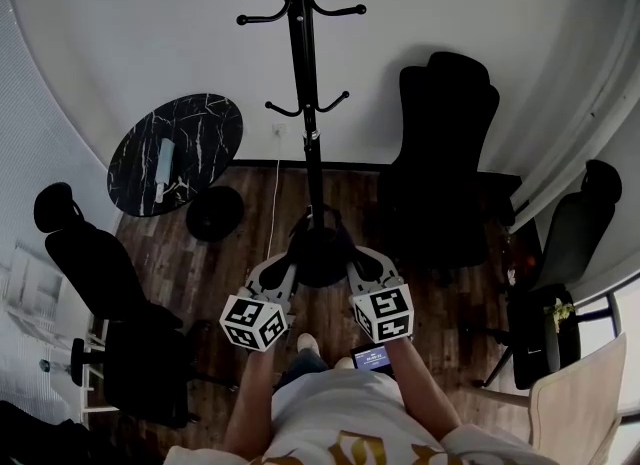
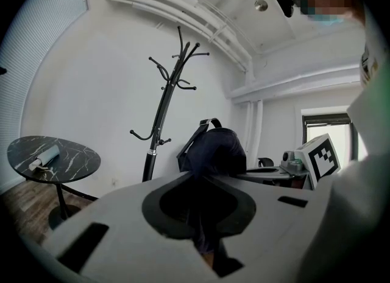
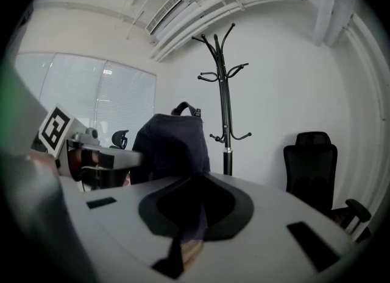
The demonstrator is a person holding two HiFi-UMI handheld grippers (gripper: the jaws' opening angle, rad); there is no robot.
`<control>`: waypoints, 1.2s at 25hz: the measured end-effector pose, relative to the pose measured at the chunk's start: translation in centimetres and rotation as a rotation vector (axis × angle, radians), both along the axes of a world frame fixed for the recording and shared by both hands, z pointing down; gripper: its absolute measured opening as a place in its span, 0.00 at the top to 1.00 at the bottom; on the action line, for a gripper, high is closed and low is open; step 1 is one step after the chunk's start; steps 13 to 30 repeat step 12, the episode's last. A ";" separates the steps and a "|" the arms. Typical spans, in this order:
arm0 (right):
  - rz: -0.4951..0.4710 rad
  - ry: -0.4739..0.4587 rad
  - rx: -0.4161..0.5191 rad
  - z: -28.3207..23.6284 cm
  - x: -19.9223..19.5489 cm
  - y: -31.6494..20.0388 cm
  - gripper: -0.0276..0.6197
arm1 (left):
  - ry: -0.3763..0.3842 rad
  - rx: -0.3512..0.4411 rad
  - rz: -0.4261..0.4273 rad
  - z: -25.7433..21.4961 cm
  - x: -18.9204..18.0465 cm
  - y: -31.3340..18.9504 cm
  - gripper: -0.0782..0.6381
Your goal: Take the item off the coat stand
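The black coat stand [image 1: 303,63] rises in front of me with bare hooks; it also shows in the left gripper view as a coat stand [image 2: 163,108] and in the right gripper view as a coat stand [image 3: 225,102]. A dark bag [image 1: 320,250] with a top loop hangs off the stand, held between both grippers. My left gripper [image 1: 290,258] is shut on the bag's left side, where the bag [image 2: 213,151] fills its jaws. My right gripper [image 1: 352,256] is shut on the right side of the bag [image 3: 173,145]. The stand's foot is hidden behind the bag.
A round black marble table [image 1: 175,153] stands at the left by the wall. A black office chair [image 1: 445,163] is right of the stand, another chair [image 1: 90,253] at the left, a third chair [image 1: 575,238] at the far right. A pale wooden chair back [image 1: 580,403] is near my right elbow.
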State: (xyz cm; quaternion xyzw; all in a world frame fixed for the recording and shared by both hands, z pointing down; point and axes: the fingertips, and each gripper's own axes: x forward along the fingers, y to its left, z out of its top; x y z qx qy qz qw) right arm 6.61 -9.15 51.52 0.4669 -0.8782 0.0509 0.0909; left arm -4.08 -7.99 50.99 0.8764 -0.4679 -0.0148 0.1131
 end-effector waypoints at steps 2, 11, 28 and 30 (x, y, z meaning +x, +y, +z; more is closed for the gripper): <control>-0.005 0.000 0.003 -0.1 0.0 0.0 0.92 | 0.000 0.003 -0.003 -0.1 -0.1 0.0 0.85; -0.027 -0.008 -0.001 -0.1 -0.6 -0.3 0.92 | -0.003 0.003 -0.015 -0.1 -0.7 -0.2 0.85; -0.028 -0.012 -0.003 -0.1 -0.7 -0.3 0.92 | -0.002 0.002 -0.015 -0.1 -0.7 -0.2 0.85; -0.028 -0.012 -0.003 -0.1 -0.7 -0.3 0.92 | -0.002 0.002 -0.015 -0.1 -0.7 -0.2 0.85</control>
